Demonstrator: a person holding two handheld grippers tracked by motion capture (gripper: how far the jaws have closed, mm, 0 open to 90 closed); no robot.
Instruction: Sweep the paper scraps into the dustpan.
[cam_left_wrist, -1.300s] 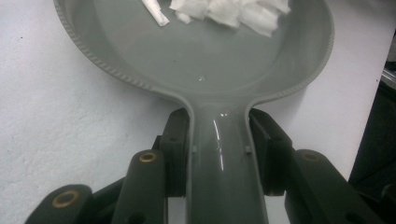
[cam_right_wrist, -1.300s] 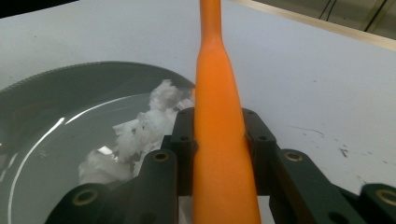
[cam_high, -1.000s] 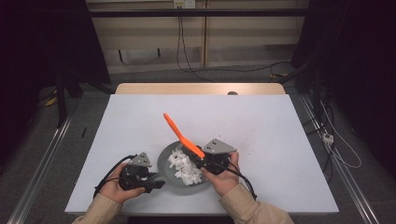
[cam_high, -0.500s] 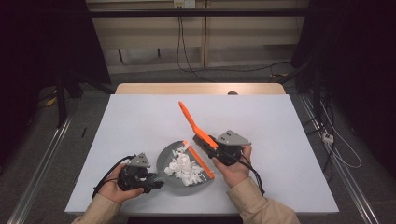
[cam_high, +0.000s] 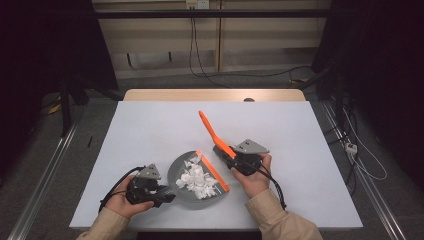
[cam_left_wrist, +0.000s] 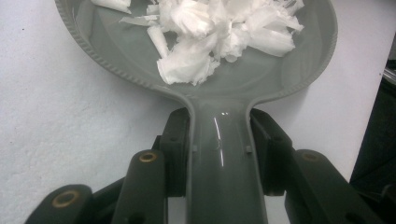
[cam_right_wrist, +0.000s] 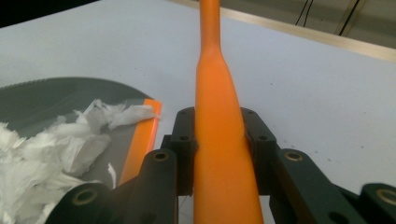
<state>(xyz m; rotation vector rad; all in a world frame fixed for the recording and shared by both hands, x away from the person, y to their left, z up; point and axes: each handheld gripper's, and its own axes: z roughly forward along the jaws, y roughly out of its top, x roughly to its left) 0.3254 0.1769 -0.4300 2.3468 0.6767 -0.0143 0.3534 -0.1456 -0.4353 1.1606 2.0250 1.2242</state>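
Left hand-held gripper (cam_high: 167, 196) pinching dustpan (cam_high: 184, 172) handle, pinning pan flat on worktop (cam_high: 150, 125) as catcher; paper scraps (cam_high: 197, 179) lying just ahead of it. Right hand-held gripper (cam_high: 227, 156) clamping orange brush (cam_high: 212, 132) handle, handle pointing away from hand, brush resting beside pan lip.

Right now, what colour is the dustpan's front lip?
Orange, on a grey dustpan; the lip shows best in the right gripper view.
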